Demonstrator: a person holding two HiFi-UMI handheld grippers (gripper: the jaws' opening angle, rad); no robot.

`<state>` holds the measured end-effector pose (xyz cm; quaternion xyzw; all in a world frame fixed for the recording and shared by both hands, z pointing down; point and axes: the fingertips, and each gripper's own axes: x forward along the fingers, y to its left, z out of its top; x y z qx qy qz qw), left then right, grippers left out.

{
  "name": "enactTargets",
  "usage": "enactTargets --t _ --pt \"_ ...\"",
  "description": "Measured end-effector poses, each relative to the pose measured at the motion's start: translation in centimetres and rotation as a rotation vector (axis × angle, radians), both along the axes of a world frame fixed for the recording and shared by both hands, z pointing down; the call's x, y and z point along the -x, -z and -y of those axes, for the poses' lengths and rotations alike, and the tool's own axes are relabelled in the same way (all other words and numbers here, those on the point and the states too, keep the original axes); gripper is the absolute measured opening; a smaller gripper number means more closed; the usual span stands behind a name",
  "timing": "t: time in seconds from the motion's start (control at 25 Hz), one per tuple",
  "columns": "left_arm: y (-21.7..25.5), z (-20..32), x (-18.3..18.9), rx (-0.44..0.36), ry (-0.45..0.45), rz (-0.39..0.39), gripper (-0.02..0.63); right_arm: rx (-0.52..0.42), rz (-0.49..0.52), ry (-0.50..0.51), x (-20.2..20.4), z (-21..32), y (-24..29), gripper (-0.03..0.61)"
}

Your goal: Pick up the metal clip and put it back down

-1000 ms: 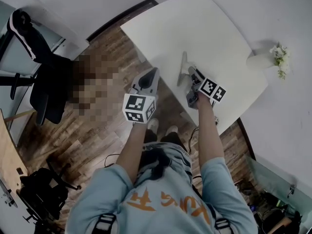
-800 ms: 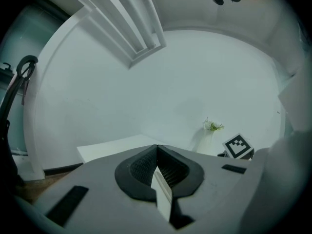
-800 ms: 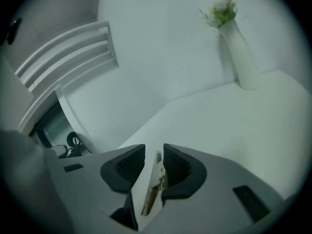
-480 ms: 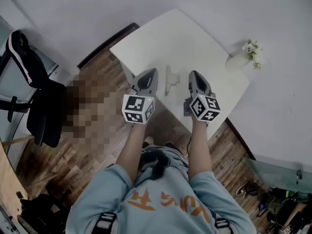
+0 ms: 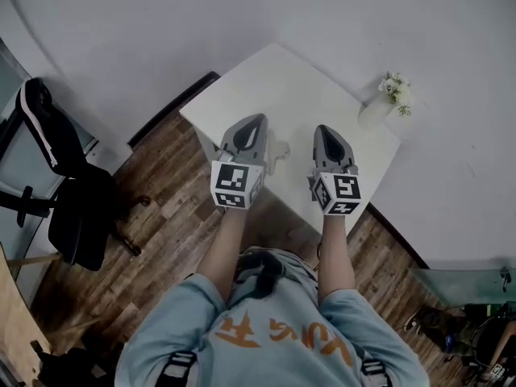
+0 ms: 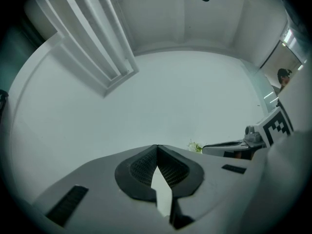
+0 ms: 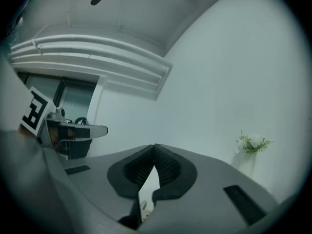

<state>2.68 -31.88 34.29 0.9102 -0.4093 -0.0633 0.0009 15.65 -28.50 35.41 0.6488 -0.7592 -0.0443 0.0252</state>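
Centrally, metal clip: lying on the white worktop near its front edge, seen between the two grippers in the head view, its left part hidden behind the left gripper.
Left gripper: clear of the clip, fingers closed tip to tip, nothing between them.
Right gripper: just right of the clip, fingers just closed together, empty.
Flower vase: far right corner of the worktop, well apart from the clip.
Black chair: on the wood floor, left.
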Motion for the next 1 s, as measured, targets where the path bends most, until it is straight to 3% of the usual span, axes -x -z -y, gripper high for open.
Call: enactTargets --t 0.24,1.0 --pt "0.2 0.3 0.6 -0.018 0.064 0.041 0.023 0.054 -0.061 -0.033 -0.6 0.0 -0.8 0.012" --pt "-1.2 1.3 -0.7 0.031 0.075 0.048 0.025 0.064 -0.101 -0.059 -3.0 0.1 -0.7 0.012"
